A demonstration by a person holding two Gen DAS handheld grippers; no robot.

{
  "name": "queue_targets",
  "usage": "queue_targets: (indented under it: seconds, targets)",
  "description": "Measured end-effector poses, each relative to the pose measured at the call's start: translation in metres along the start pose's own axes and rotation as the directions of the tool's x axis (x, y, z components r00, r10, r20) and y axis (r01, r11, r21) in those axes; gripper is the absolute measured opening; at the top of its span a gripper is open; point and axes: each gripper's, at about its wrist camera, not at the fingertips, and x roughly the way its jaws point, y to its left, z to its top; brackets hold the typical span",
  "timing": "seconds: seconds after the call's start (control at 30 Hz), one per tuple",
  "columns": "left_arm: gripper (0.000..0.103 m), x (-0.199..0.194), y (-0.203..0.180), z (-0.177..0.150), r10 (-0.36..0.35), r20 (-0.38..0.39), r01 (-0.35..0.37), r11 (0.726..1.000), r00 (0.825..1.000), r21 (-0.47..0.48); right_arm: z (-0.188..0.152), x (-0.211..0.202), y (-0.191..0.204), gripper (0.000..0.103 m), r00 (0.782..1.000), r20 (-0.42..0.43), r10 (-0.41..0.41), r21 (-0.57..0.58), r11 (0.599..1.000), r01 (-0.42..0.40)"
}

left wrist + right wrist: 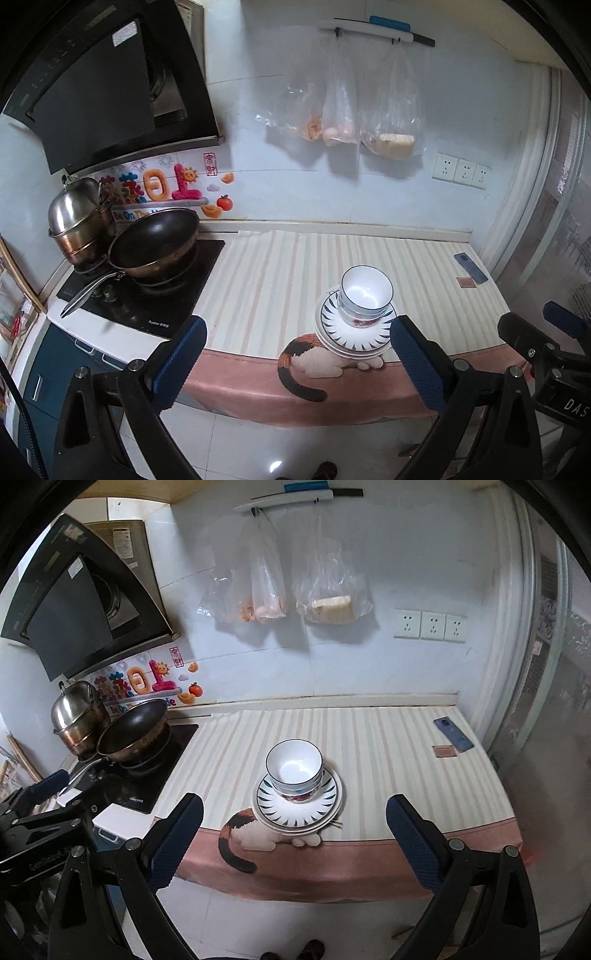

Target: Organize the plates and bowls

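While both grippers hang back from the counter edge, each stands with its jaws spread wide and nothing between them. Ahead of the left gripper (297, 356), closer to its right finger (415, 363) than to its left one, a stack of plates (334, 332) sits on the striped cloth (266, 280), and nested bowls (365, 295) rest on the top plate, which has a dark leaf pattern round its rim. The uppermost bowl is white with a dark rim line; the one beneath shows a red-patterned base. The stack covers the head of a calico cat printed on the cloth (308, 354), near the cloth's pink front border.

From the right gripper (294, 829), the same plates (275, 812) and bowls (294, 768) lie almost centred beyond the gap, slightly toward its left finger (177, 838). Far off past the right finger, a blue phone (453, 734) and a small brown card (446, 750) lie close together on the cloth. Well out beyond the left finger, a dark wok (135, 734) and a lidded steel pot (75, 716) stand on the stove (162, 775). Plastic bags (269, 590) hang from a wall rail straight ahead.
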Motion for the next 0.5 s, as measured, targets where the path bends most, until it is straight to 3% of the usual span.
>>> queue_targets:
  seconds: [0.5]
  targets:
    - [0.102, -0.018, 0.021, -0.023, 0.009, 0.0, -0.009, 1.0, 1.0, 0.005, -0.026, -0.018, 0.019, 0.102, 0.999, -0.015, -0.046, 0.029, 0.998, 0.047]
